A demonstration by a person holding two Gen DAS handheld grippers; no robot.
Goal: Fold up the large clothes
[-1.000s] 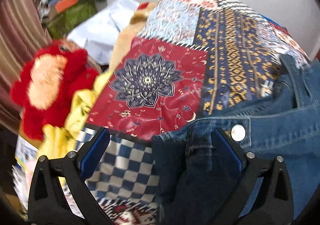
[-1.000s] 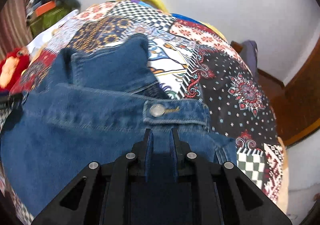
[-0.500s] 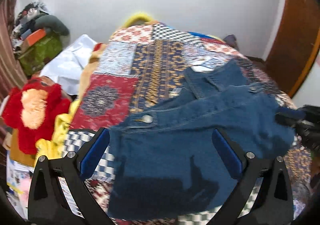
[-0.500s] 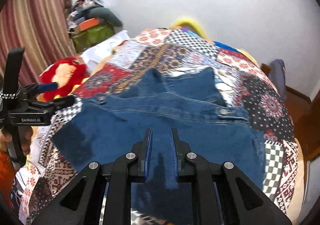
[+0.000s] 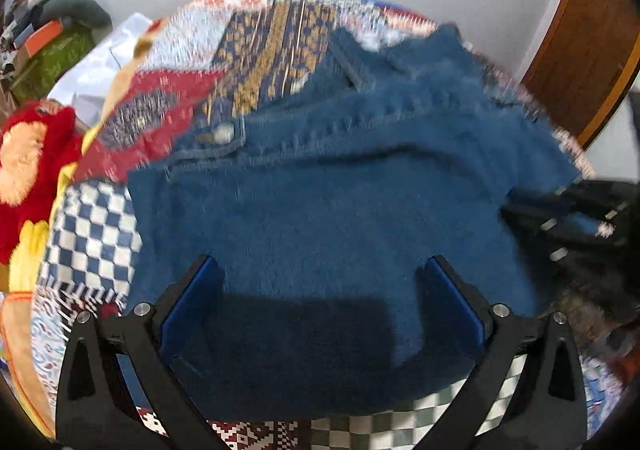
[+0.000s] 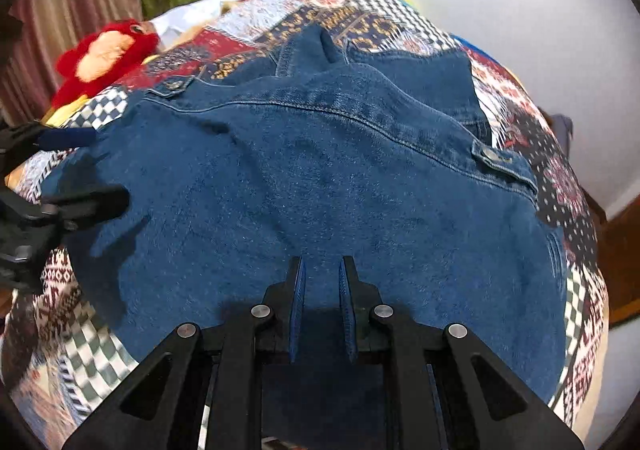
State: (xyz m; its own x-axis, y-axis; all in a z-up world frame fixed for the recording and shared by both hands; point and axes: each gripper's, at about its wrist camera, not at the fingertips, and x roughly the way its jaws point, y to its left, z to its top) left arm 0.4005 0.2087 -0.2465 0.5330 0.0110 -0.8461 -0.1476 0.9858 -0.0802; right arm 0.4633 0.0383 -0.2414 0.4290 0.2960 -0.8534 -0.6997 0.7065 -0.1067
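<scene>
So far the denim jacket (image 6: 320, 177) only lies spread ahead of both grippers, unfolded; right gripper (image 6: 322, 286) clenched, apparently on its hem, left gripper (image 5: 320, 282) released.

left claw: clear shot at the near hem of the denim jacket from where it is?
Probably yes. The left claw is open with the denim jacket spread flat on the patchwork quilt right below its fingers; nothing lies over the hem. The right claw, shut on denim, sits off to the side.

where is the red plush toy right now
The red plush toy sits at the upper left in both wrist views, off the patchwork quilt's left edge, beyond the denim jacket.
</scene>
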